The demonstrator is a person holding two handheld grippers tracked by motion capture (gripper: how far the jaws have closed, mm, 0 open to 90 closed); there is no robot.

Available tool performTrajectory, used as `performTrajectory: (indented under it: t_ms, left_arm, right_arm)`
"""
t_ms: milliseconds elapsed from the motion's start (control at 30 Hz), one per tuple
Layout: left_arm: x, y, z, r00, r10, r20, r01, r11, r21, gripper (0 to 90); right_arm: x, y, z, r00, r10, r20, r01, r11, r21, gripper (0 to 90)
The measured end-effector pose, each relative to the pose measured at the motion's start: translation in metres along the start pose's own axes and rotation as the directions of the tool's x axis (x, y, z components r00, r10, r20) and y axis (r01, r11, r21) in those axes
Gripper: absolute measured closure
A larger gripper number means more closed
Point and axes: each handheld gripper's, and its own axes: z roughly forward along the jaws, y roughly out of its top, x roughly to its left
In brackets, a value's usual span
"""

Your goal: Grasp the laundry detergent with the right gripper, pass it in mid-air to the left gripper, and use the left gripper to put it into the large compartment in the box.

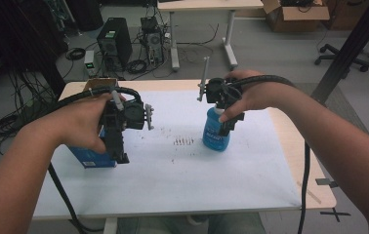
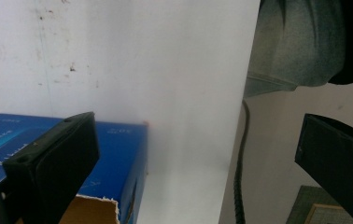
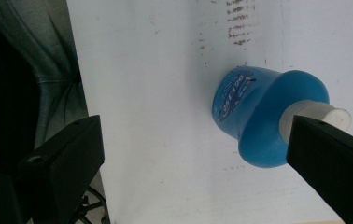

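Note:
A blue box (image 1: 90, 157) with a torn-open cardboard end lies on the left of the white sheet (image 1: 182, 170). My left gripper (image 1: 119, 146) hangs over it, pointing down. In the left gripper view its jaws (image 2: 191, 140) stand wide open with nothing between them, and the blue box (image 2: 118, 149) lies under the left jaw. A blue bottle (image 1: 215, 134) with a white neck stands upright right of centre. My right gripper (image 1: 226, 122) hovers just above it. In the right gripper view that gripper (image 3: 193, 144) is open, and the bottle (image 3: 254, 116) sits beside the right jaw, its neck partly hidden behind it.
Rows of dark marks (image 1: 183, 141) stain the sheet between box and bottle. A cardboard box (image 1: 97, 84) sits at the table's back left corner. Bare wood table edge (image 1: 290, 131) runs along the right. Cables trail from both grippers over the front edge.

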Motion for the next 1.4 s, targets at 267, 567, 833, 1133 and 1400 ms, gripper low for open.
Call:
performTrajectory:
  t_ms: [267, 567, 833, 1133, 1400]
  left_arm:
    - [0.005, 0.001, 0.002, 0.9999, 0.009, 0.010, -0.009, 0.9999, 0.007, 0.2]
    - [0.006, 0.007, 0.003, 0.9999, 0.003, 0.011, -0.003, 1.0000, 0.006, 0.2]
    - [0.007, 0.014, 0.011, 0.9997, 0.023, 0.005, -0.023, 0.9996, 0.017, 0.2]
    - [0.009, 0.022, 0.027, 0.9989, 0.047, 0.009, -0.047, 0.9989, 0.003, 0.2]
    - [0.009, 0.027, 0.038, 0.9982, 0.057, 0.018, -0.057, 0.9983, 0.012, 0.2]
  right_arm:
    - [-0.003, -0.001, 0.001, 1.0000, 0.000, 0.000, 0.000, 1.000, -0.007, 4.2]
    - [0.000, -0.009, 0.006, 1.0000, 0.004, -0.006, -0.004, 1.000, -0.020, 4.3]
    - [0.006, -0.025, 0.009, 0.9995, 0.032, -0.002, -0.032, 0.999, -0.041, 4.5]
    - [0.011, -0.044, 0.014, 0.9981, 0.062, -0.001, -0.062, 0.995, -0.076, 4.6]
    - [0.009, -0.062, 0.028, 0.9959, 0.089, -0.011, -0.090, 0.988, -0.122, 4.8]
